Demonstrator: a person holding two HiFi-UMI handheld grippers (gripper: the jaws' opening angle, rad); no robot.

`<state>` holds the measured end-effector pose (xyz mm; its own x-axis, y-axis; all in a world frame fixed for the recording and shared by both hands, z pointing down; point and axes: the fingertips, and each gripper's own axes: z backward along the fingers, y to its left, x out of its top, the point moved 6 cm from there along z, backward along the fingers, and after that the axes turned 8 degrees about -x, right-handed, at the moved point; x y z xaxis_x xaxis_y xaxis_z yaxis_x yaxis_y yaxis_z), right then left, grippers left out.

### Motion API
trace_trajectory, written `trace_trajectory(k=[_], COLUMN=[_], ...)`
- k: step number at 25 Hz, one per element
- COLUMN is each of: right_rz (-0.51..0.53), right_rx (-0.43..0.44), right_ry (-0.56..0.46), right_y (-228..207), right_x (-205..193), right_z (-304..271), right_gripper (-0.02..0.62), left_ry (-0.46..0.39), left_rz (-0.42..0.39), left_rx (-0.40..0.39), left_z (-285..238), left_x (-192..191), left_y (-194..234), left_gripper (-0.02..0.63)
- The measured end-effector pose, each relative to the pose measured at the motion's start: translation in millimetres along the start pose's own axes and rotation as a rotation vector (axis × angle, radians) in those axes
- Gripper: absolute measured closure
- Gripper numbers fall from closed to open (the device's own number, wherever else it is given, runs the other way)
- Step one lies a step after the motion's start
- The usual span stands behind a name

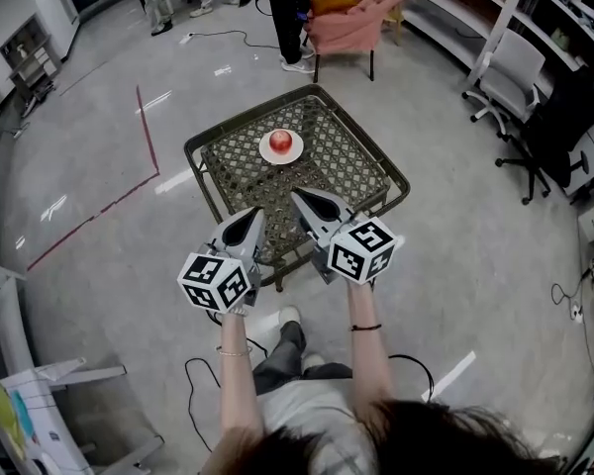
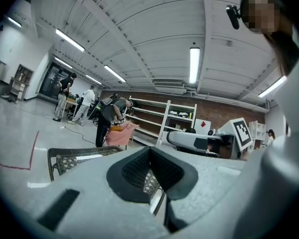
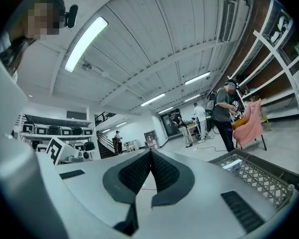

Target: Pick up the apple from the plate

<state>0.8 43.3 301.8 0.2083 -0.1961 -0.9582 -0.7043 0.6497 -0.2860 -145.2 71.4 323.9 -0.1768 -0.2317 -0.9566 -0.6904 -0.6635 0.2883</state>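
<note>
1. Head view: red apple [image 1: 281, 142] sits approx at ctr of a small white plate [image 1: 264, 153]; nothing touches it.
2. Plate rests on the lattice top of a dark square table [image 1: 361, 171], toward the far-left part of the top.
3. Left gripper [image 1: 254, 216] is held at the table's near edge, level, tips aimed toward the plate and well short of the apple. In the left gripper view its pads [image 2: 135, 171] are pressed together tip to tip w/ nothing btwn them; table lattice shows behind.
4. Right gripper [image 1: 299, 199] is just beside the left one, tips slightly nearer the plate, also apart from the apple. In the right gripper view its pads [image 3: 165, 171] meet at the tips, holding nothing; a table corner shows at lower right.
5. Marker cubes [image 1: 216, 283] ride at the back of each gripper, w/ the person's forearms [image 1: 236, 364] behind them.
6. Past the table's far side: a chair draped in pink cloth [image 1: 351, 23], w/ a standing person [image 1: 289, 8] just beside it.
7. Far right: grey office chair [image 1: 505, 72]. Left of the table: a red tape line [image 1: 148, 137] on the grey floor.
</note>
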Motion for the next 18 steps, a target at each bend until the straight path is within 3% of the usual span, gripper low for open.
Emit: trace_trajectory(k=[18], right_rz=[-0.037], right_rx=[-0.089], right_ry=[0.043], right_y=[-44.6], right_x=[-7.6], right_z=[-73.5], right_gripper=[0.586], left_ry=[0.046], left_rz=[0.050], left_rx=[-0.096], left_z=[-60.4], left_x=[13.0], left_y=[82.0], left_gripper=[0.595])
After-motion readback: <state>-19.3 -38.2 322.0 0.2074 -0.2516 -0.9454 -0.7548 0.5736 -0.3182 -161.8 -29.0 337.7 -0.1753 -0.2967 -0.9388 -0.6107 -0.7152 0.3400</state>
